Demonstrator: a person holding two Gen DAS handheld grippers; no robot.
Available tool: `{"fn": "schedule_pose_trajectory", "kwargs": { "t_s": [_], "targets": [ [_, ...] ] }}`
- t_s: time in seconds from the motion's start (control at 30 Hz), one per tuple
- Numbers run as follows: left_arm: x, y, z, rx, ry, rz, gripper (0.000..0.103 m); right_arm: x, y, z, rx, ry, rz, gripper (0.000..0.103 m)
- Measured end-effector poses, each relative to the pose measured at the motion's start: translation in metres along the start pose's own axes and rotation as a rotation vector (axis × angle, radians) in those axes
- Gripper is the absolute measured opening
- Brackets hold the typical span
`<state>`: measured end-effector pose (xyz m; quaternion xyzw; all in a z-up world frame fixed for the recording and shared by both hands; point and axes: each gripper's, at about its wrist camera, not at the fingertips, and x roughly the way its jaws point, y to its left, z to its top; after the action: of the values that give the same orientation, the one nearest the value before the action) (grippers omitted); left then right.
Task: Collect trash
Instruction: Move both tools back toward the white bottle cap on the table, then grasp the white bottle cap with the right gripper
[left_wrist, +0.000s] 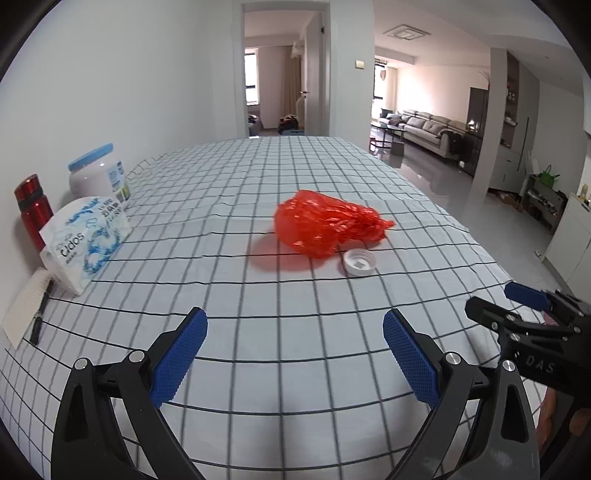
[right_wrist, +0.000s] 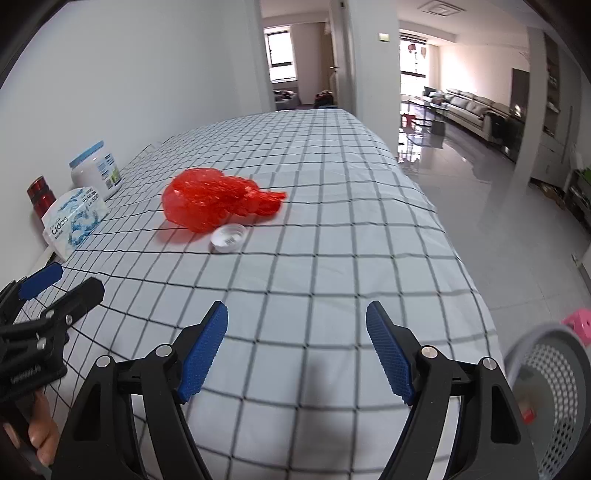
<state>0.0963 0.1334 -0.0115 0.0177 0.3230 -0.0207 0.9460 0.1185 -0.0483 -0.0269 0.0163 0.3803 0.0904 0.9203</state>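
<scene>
Item: crumpled red plastic bag (left_wrist: 328, 223), mid-table (left_wrist: 258, 332), white bottle cap (left_wrist: 359, 262) just beside it. My left gripper (left_wrist: 295, 360) and right gripper (right_wrist: 297, 347): fingers wide, empty. Grey perforated bin (right_wrist: 550, 380), probably a wastebasket, off the right edge.

Place: a lived-in home is shown, an open dining and living area.
Table: a checked tablecloth (left_wrist: 295, 206) is spread over a long table.
Household goods: a tissue pack (left_wrist: 83, 240), a white jar (left_wrist: 98, 177) and a red flask (left_wrist: 33, 210) are kept by the wall.
Living room: a grey sofa (left_wrist: 428, 127) is seen on glossy tiles.
Doorway: another room (left_wrist: 280, 92) is seen through it.
Floor: a perforated grey basket (right_wrist: 550, 387) is placed beside the table.
</scene>
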Motion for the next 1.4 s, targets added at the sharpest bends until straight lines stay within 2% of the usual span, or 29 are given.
{"fn": "schedule_pose_trajectory", "kwargs": {
  "t_s": [0.23, 0.43, 0.73, 1.0, 1.1, 1.23, 1.4],
  "targets": [
    [0.008, 0.021, -0.002, -0.036, 0.004, 0.058, 0.094, 0.041, 0.033, 0.027, -0.093, 0.038, 0.033, 0.074],
    [0.012, 0.031, -0.002, -0.060, 0.008, 0.082, 0.094, 0.075, 0.047, 0.043, -0.112, 0.089, 0.058, 0.074],
    [0.016, 0.034, -0.004, -0.070, 0.024, 0.079, 0.094, 0.120, 0.059, 0.054, -0.107, 0.175, 0.031, 0.074],
    [0.019, 0.033, -0.006, -0.077, 0.044, 0.063, 0.094, 0.138, 0.068, 0.064, -0.112, 0.178, -0.005, 0.073],
    [0.019, 0.033, -0.006, -0.076, 0.043, 0.061, 0.094, 0.138, 0.077, 0.063, -0.148, 0.167, -0.007, 0.062],
    [0.020, 0.031, -0.006, -0.068, 0.046, 0.060, 0.094, 0.136, 0.082, 0.062, -0.170, 0.151, 0.012, 0.040],
    [0.020, 0.031, -0.006, -0.069, 0.046, 0.056, 0.094, 0.124, 0.065, 0.056, -0.108, 0.144, 0.067, 0.039]
  ]
}}
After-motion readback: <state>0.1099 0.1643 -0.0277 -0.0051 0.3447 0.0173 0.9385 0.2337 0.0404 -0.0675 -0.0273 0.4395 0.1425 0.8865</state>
